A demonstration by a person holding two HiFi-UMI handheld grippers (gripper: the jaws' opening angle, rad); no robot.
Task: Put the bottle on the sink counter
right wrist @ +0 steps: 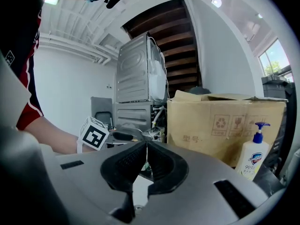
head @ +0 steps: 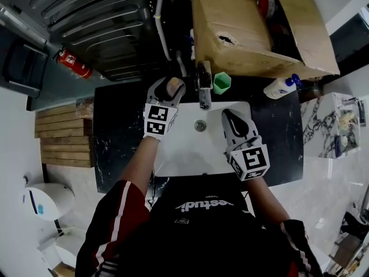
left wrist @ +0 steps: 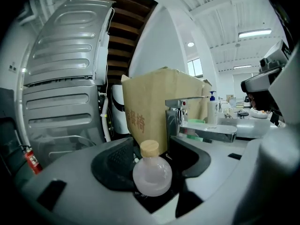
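Left gripper (head: 167,91) is at the back-left corner of the white sink (head: 190,154), just left of the chrome faucet (head: 203,88). Jaws are spread wide. A small round bottle (left wrist: 152,175) with a cork stopper (left wrist: 150,148) stands upright between them, and the pads do not seem to press on it. From the head view this spot is over the dark marble bench (head: 118,131) behind the basin. The gripper body hides the bottle's base, so contact with the bench can't be confirmed.

Right gripper (head: 232,115) is over the right half of the basin. Its 2 jaws are closed together with nothing between them.

Behind the faucet on the bench: 1 green cup (head: 222,82). A white pump soap bottle (head: 281,87) lies to the right of it. A big cardboard box (head: 242,27) stands at the back, next to a grey ribbed appliance (head: 109,22). A red fire extinguisher (head: 75,63) is on the floor, far left.
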